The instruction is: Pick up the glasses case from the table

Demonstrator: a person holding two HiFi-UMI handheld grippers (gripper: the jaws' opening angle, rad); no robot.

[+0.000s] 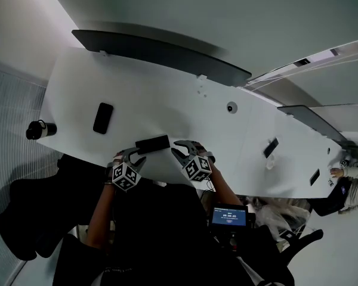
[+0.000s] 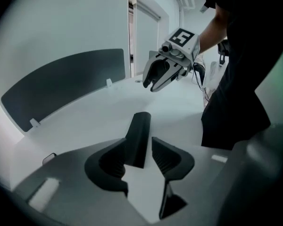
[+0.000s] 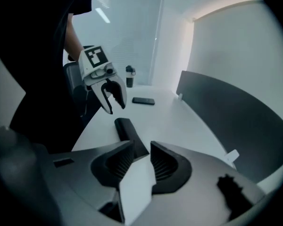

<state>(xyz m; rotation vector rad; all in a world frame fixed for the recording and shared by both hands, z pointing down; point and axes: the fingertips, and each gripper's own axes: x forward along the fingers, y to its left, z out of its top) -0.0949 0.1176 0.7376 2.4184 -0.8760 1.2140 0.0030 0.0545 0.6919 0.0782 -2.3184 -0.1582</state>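
Head view: a black case (image 1: 152, 143) lies near the front edge of the white counter (image 1: 167, 88), with the left claw (image 1: 130, 158) and right claw (image 1: 182, 152) at its two ends. Left gripper view: the jaws stand apart, with the case's end at their gap and not pinched. Right gripper view: the jaws are slightly apart on the other end, so this looks like the approach, and the next move calls for closing on the case.

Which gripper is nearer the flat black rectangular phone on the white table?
Left. The left gripper hangs just right of the phone, toward the person; the right gripper is farther right, past the long black glasses case.
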